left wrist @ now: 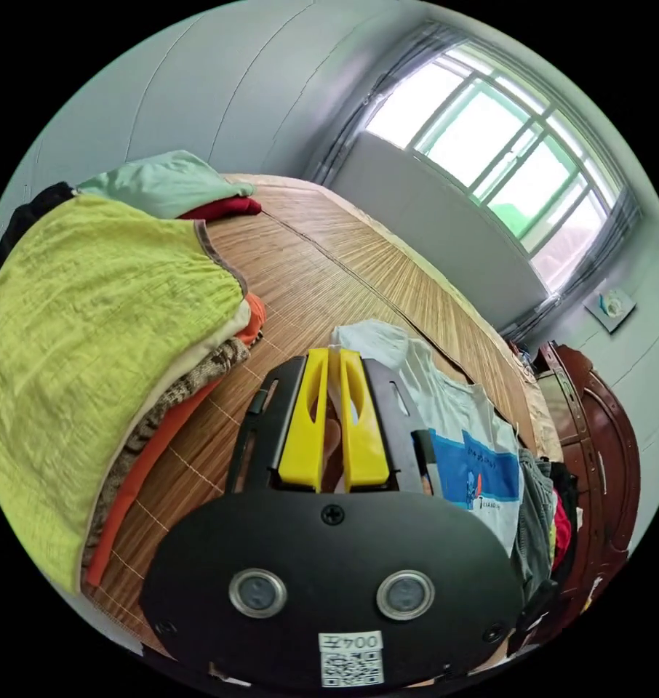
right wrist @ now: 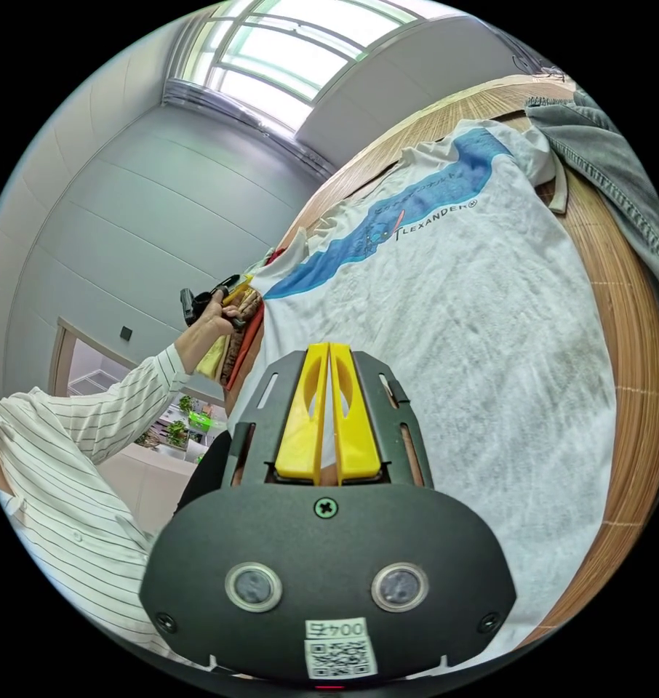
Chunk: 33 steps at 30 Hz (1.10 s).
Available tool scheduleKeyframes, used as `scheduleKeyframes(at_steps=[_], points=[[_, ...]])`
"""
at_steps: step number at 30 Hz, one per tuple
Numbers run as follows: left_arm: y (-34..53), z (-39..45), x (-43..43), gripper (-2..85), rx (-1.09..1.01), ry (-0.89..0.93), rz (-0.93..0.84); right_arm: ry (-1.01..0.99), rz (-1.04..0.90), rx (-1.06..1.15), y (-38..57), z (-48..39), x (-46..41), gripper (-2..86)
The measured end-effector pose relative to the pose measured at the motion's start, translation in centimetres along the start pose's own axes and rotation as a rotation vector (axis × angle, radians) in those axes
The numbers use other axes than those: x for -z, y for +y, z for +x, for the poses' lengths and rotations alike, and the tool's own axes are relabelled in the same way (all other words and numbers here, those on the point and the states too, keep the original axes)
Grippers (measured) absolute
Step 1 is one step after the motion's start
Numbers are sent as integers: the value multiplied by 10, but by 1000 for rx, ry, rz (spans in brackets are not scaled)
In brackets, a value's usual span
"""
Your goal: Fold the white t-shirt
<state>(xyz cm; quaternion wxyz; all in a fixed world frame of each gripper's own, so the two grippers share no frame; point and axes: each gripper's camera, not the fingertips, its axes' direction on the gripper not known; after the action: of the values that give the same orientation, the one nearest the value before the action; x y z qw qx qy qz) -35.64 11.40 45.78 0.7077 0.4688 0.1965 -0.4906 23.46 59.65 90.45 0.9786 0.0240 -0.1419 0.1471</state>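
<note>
The white t-shirt (right wrist: 453,320), with a blue printed band across the chest, lies spread flat on a woven bamboo mat (right wrist: 635,349). My right gripper (right wrist: 329,350) has its yellow jaws pressed together on the shirt's near edge, and white cloth shows in the slit between them. In the left gripper view the shirt (left wrist: 453,414) runs away to the right. My left gripper (left wrist: 334,355) is shut on its near corner. In the right gripper view a hand holds the left gripper (right wrist: 214,297) at the shirt's far side.
A pile of clothes topped by a yellow-green cloth (left wrist: 89,327) stands beside the left gripper, with mint and red pieces (left wrist: 169,185) behind. Blue jeans (right wrist: 620,167) lie along the shirt's far edge. Dark wooden furniture (left wrist: 598,451) borders the mat. A striped sleeve (right wrist: 75,451) is close.
</note>
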Motion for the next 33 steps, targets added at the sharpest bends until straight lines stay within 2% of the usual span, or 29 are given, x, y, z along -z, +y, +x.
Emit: scheduleKeyframes(at_steps=[9, 11, 12, 14, 15, 17, 21, 23, 26, 30, 33], points=[[78, 157, 12, 28, -474, -94, 153, -28, -13, -9, -8, 11, -1, -7], [114, 213, 2, 29, -723, -178, 179, -36, -14, -13, -10, 13, 0, -7], [125, 228, -3, 29, -795, -195, 176, -40, -16, -14, -11, 15, 0, -7], [179, 284, -27, 31, -1087, -266, 146, -40, -16, -15, -13, 17, 1, -7], [192, 296, -33, 31, -1149, -283, 134, -41, -19, -16, -14, 19, 1, -7], [247, 339, -65, 34, -1366, -355, 47, -45, -22, -16, -16, 21, 1, -7], [311, 379, -111, 45, -1568, -475, -76, -53, -30, -16, -20, 26, 2, -7], [359, 396, -137, 62, -1773, -647, -74, -57, -30, -20, -22, 29, 3, -7], [411, 403, -159, 76, -2003, -809, -35, -70, -28, -27, -25, 33, 5, -7], [437, 408, -163, 91, -2046, -839, -42, -79, -26, -31, -29, 37, 8, -7], [432, 406, -163, 116, -1917, -818, -202, -83, -23, -37, -32, 41, 11, -7]])
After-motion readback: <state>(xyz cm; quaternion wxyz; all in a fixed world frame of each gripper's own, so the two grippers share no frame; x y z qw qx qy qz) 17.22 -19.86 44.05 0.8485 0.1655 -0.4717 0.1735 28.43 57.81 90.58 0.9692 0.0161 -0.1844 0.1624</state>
